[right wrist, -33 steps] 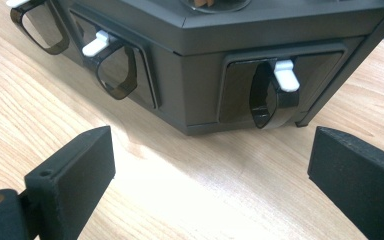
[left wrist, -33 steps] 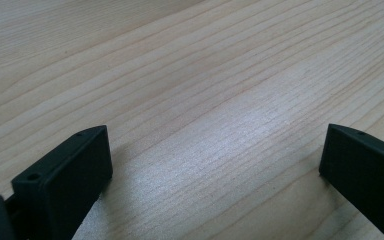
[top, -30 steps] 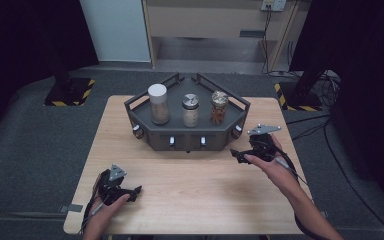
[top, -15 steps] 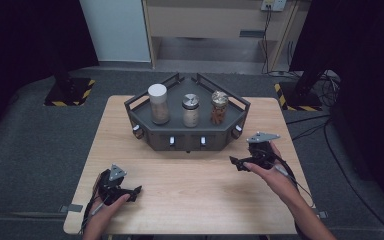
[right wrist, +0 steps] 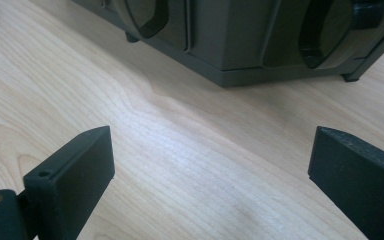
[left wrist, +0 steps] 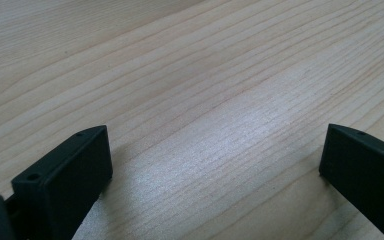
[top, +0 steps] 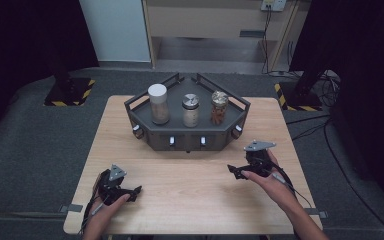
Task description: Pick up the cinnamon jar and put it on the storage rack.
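Both grippers held low over the table, jaws spread.
Right gripper [top: 237, 172], lower right, is aimed at the grey rack [top: 187, 141]; left gripper [top: 132, 192], lower left, is kept apart over bare table [top: 190, 185], nothing clamped.

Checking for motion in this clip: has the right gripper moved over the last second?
Yes. The right gripper has drawn back from the rack toward the table's near edge.

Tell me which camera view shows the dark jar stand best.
The high view: the whole dark jar stand shows there, with three jars on top. The right gripper view catches its lower front wall and two knobs close up. The left gripper view looks at bare table.
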The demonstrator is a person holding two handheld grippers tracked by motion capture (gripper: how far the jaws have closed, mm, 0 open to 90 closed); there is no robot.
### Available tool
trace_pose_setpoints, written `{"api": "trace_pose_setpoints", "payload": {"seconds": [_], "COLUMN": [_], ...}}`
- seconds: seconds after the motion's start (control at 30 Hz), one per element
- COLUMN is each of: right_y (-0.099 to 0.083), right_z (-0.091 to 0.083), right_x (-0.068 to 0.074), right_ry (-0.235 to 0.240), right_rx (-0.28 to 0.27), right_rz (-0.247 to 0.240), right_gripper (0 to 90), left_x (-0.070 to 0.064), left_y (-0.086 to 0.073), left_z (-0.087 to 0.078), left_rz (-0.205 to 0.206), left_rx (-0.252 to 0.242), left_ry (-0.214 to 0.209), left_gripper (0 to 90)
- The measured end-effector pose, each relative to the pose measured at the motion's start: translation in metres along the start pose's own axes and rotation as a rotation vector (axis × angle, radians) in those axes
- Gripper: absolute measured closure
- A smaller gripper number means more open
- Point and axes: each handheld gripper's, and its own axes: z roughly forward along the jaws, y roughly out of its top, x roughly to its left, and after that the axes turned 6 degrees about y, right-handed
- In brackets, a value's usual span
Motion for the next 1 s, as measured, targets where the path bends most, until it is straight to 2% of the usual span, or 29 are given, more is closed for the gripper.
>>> {"api": "trace_pose_setpoints", "payload": {"seconds": [1.0], "right_y": [-0.025], "right_z": [0.018], "right_x": [0.017], "right_ry": [0.058], "right_rx": [0.028], "right_rz": [0.008], "right_gripper": [4.4], "left_x": [0.0], "left_y": [0.0], "left_z": [0.0], "left_rz": [0.0], "left_rx": [0.0], "left_ry": [0.0], "left_gripper": [0.0]}}
